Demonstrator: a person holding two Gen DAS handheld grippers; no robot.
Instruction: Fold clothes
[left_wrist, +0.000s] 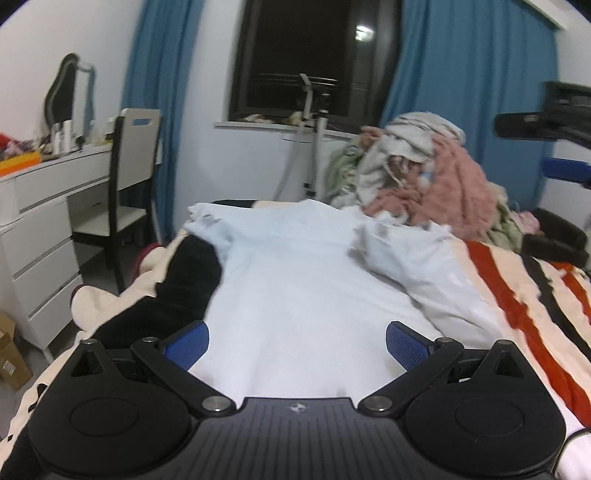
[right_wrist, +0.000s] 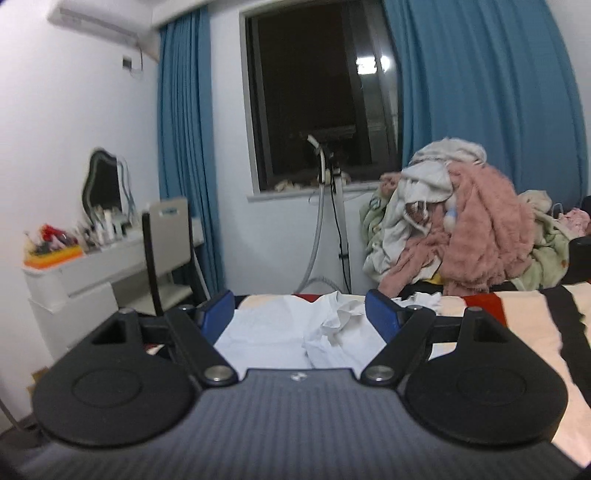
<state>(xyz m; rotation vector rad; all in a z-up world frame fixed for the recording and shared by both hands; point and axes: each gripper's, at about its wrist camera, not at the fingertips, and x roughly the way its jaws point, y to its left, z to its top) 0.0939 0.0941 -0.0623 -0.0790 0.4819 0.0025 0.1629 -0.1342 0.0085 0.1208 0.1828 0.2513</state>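
A white shirt lies spread on the striped blanket of the bed, one sleeve folded in over its right side. My left gripper hovers low over the shirt's near hem, open, nothing between its blue pads. In the right wrist view the same shirt lies further off, its collar rumpled. My right gripper is raised above the bed and open, its jaws empty. The right gripper also shows at the right edge of the left wrist view, high above the bed.
A tall pile of unfolded clothes, pink, cream and green, sits at the bed's far right. A black garment lies left of the shirt. A white desk and chair stand left. A garment steamer stands under the dark window.
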